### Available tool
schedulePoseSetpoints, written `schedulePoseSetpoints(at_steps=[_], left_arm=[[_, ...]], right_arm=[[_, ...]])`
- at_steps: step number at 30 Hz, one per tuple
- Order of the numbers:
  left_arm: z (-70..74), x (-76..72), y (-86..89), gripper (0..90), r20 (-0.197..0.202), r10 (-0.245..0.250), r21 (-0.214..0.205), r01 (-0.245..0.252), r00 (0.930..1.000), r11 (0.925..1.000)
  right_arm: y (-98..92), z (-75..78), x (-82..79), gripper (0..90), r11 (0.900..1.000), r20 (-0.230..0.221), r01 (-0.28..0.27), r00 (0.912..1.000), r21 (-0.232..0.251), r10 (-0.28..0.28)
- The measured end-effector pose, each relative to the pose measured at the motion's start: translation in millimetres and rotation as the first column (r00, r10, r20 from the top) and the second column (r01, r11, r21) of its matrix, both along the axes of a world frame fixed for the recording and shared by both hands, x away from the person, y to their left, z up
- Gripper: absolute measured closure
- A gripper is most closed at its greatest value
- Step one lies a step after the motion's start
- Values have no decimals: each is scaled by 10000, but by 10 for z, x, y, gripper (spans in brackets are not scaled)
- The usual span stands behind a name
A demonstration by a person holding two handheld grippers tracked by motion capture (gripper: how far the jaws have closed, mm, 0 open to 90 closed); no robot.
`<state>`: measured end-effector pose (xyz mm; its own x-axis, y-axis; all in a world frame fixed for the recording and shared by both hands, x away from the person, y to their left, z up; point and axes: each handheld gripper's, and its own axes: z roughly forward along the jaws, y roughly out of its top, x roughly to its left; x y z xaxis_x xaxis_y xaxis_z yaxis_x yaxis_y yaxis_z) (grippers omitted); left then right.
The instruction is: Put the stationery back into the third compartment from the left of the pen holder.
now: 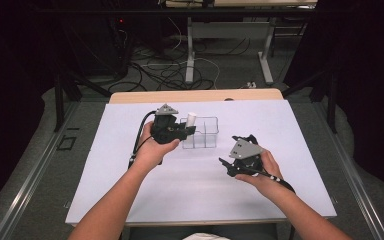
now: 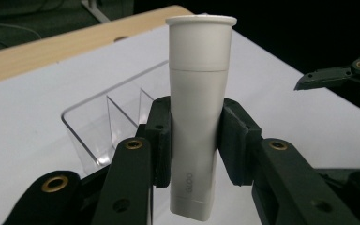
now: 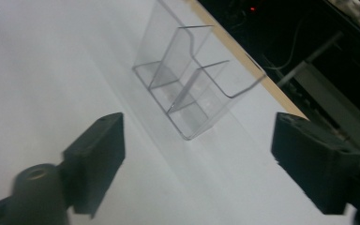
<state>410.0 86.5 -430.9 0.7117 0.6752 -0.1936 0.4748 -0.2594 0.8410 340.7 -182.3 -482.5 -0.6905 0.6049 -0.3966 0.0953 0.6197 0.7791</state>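
While left claw (image 2: 194,140) grips smooth white tube (image 2: 199,108) | right claw (image 3: 197,159) open | clear divided holder (image 3: 192,79)

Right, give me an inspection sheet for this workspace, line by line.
Surface: white table top, wooden edge at the far side.
Job's things: white tube, upright, clamped at mid-height; clear plastic organizer with dividers, standing on the table, nothing seen in it.
Clutter: nothing seen.
Grippers: left gripper shut on the tube, held beside the organizer; right gripper open, nothing between its jaws, pointing toward the organizer.
Cables: one trails from each gripper; a tangle lies on the floor beyond the table.
Surroundings: dark room, grey floor, white legs of another table behind.
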Motion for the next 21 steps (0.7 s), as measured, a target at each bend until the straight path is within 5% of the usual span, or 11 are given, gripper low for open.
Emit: schedulePoseSetpoints(at_steps=[3,7,10,13,15,17,21], left_arm=[[66,25,-13,684,314,175,-204,-168,9994,9996],[147,54,-47,684,738,385,-385,-358,9965,9986],[189,75,-83,684,1013,522,-484,-475,9935,9977],[206,107,-129,684,1190,649,-626,-577,9908,9964],[207,132,-165,684,1189,722,-728,-638,9903,9953],[198,151,-212,684,1180,832,-919,-725,9895,9931],[165,188,-306,684,1311,972,-1091,-831,9866,9905]], right_arm=[[-115,-15,29,144,9941,-531,539,9974,941,-491],[-272,-64,85,73,9653,-1390,1217,9861,2312,-910],[-386,-98,121,0,9374,-2220,1841,9676,2956,-1200],[-493,-145,145,0,8929,-2757,2478,9499,3760,-1475],[-556,-176,152,0,8658,-3068,2921,9361,4063,-1718],[-607,-200,160,0,8526,-3136,3143,9305,4176,-1894],[-679,-247,152,0,8431,-2919,3385,9288,4179,-2282]])
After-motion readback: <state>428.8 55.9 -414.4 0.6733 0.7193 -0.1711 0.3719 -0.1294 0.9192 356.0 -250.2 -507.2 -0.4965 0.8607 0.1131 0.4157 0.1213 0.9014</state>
